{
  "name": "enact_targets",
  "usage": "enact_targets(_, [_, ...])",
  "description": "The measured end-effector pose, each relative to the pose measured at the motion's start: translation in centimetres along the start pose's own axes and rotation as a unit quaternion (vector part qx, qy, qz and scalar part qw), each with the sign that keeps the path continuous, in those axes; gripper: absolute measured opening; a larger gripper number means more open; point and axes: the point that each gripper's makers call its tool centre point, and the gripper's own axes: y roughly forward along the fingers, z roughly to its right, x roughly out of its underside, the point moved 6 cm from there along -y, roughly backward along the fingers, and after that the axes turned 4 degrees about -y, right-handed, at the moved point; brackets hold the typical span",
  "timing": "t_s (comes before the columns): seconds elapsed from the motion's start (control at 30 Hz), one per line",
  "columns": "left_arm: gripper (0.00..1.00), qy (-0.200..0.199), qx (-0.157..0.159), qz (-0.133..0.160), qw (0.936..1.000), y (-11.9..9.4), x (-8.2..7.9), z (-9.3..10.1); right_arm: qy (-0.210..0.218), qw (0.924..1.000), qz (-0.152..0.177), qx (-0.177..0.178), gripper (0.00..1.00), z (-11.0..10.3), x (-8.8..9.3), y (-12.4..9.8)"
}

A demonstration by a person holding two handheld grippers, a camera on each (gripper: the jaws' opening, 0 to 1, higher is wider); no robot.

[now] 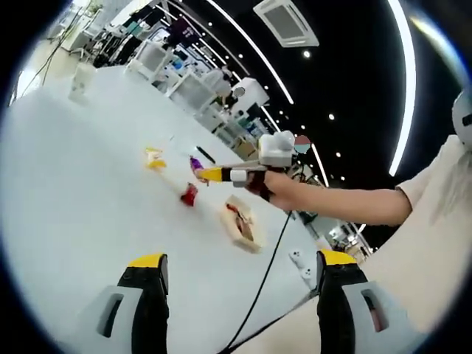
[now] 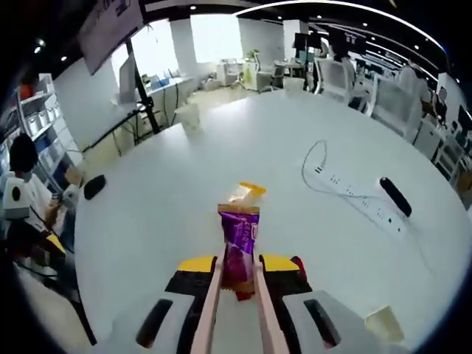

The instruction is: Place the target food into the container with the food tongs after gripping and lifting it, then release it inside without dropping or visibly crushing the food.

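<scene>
Right gripper view looks along a wide white table [image 2: 169, 199] whose broad middle lies bare, its left edge curving close to a person seated there. The right gripper [image 2: 237, 267] has its yellow-tipped jaws drawn in narrow on a pair of pale food tongs [image 2: 209, 310], and the tongs pinch a purple snack packet [image 2: 239, 243], which stands upright above the table surface. Just beyond it lies a yellow-and-white packet [image 2: 246, 193] on open table. Toward the right edge lie a white power strip [image 2: 361, 203] with its looped cord and a black remote [image 2: 395, 196], well apart from the packets; a pale container [image 2: 385, 323] sits at the near right, cut off by the gripper body. A sliver of red shows beside the right jaw, too hidden to name. In the left gripper view, the left gripper [image 1: 240, 269] holds its jaws wide apart with nothing between them, over bare table near the near edge. The right gripper [image 1: 225, 175] enters from the right in a person's hand [image 1: 276, 188], with the purple snack packet [image 1: 196, 167] at the tong tips. A red packet [image 1: 189, 195] lies just below it, the yellow-and-white packet [image 1: 154, 158] farther off, and the container [image 1: 243, 223] nearer the edge, its contents hard to make out.
</scene>
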Motion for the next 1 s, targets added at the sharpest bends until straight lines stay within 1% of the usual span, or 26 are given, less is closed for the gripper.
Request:
enact_targets(0.03, [0.82, 0.004, 0.002, -0.001, 1.0, -0.1, 0.0, 0.2, 0.011, 0.9999, 0.005, 0.005, 0.21, -0.3, 0.1, -0.7])
enact_targets(0.1, [0.82, 0.006, 0.003, -0.002, 1.0, -0.1, 0.0, 0.2, 0.023, 0.9997, 0.012, 0.006, 0.21, -0.7, 0.2, -1.4])
enact_targets(0.13, [0.82, 0.005, 0.004, -0.001, 1.0, -0.3, 0.3, 0.3, 0.025, 0.9995, 0.018, 0.008, 0.21, -1.1, 0.3, -2.4])
enact_targets(0.3, [0.82, 0.004, 0.004, -0.006, 1.0, -0.6, 1.0, 0.5, 0.03, 0.9992, 0.021, 0.017, 0.21, -1.6, 0.9, -3.8])
enact_targets(0.47, [0.82, 0.007, 0.004, -0.013, 0.9999, -1.0, 1.6, 0.8, 0.036, 0.9988, 0.027, 0.019, 0.21, -2.0, 1.0, -4.6])
enact_targets(0.67, [0.82, 0.016, 0.004, -0.013, 0.9998, -1.2, 1.3, 1.2, 0.042, 0.9982, 0.037, 0.022, 0.21, -2.4, 0.7, -5.6])
enact_targets(0.77, [0.82, 0.025, 0.009, -0.012, 0.9996, -1.1, 0.9, 1.7, 0.041, 0.9976, 0.049, 0.026, 0.21, -2.2, 0.3, -6.6])
enact_targets(1.0, [0.82, 0.04, 0.02, -0.026, 0.9987, -0.4, 0.8, 2.2, 0.039, 0.9962, 0.068, 0.038, 0.21, -1.5, -0.4, -8.4])
